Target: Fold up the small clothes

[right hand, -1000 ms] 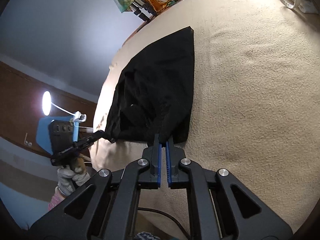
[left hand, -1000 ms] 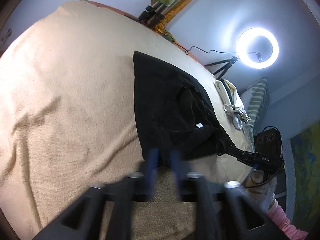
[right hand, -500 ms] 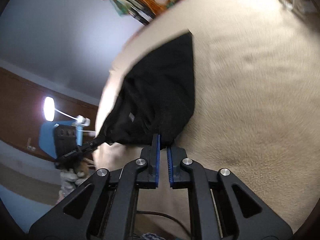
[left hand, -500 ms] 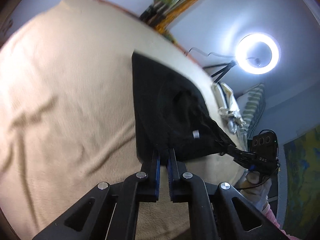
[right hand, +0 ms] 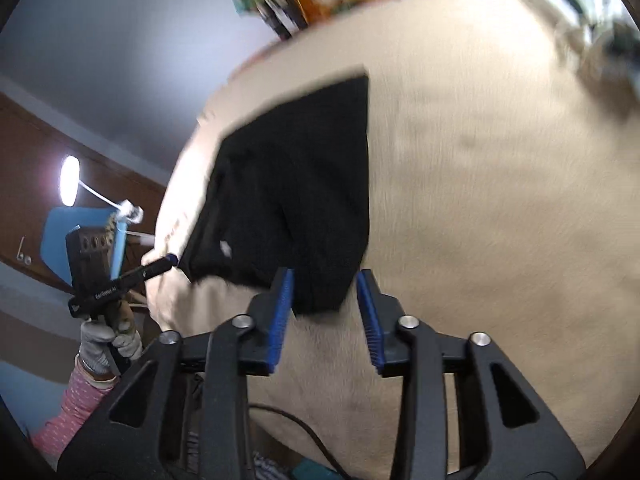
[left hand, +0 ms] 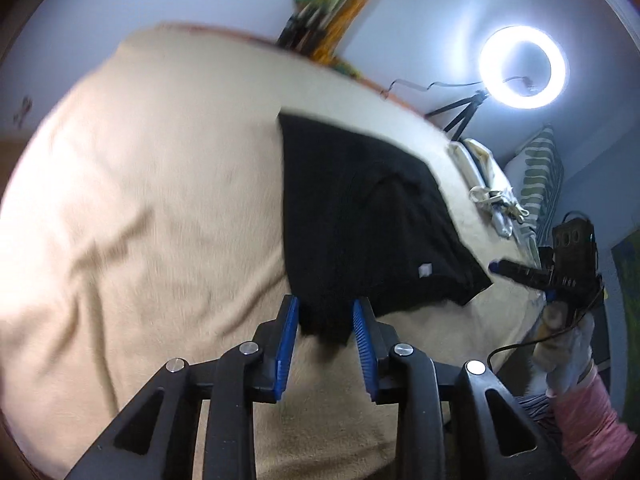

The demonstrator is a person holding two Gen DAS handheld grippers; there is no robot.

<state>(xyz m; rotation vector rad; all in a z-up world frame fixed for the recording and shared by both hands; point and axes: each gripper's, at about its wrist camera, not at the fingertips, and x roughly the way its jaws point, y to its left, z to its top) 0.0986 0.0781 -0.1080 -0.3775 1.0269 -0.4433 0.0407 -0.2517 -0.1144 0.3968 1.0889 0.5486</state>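
Beige, fleecy bedding (left hand: 152, 208) fills the left wrist view, with a lit ring lamp (left hand: 523, 67) on a tripod behind it. On the bedding lies the black garment (left hand: 360, 220), folded, its near corner reaching between the blue pads of the left gripper (left hand: 325, 312); those jaws have just been opening and stand apart, no pad pressing the cloth. In the right wrist view the right gripper (right hand: 325, 290) is likewise parted after opening, the garment's other near corner between its pads but loose, and the person's gloved hand (right hand: 105, 334) grips the other tool's handle at the left. Releasing looks like the step in hand: both tools should probably back straight off so the pads do not drag the fold open.
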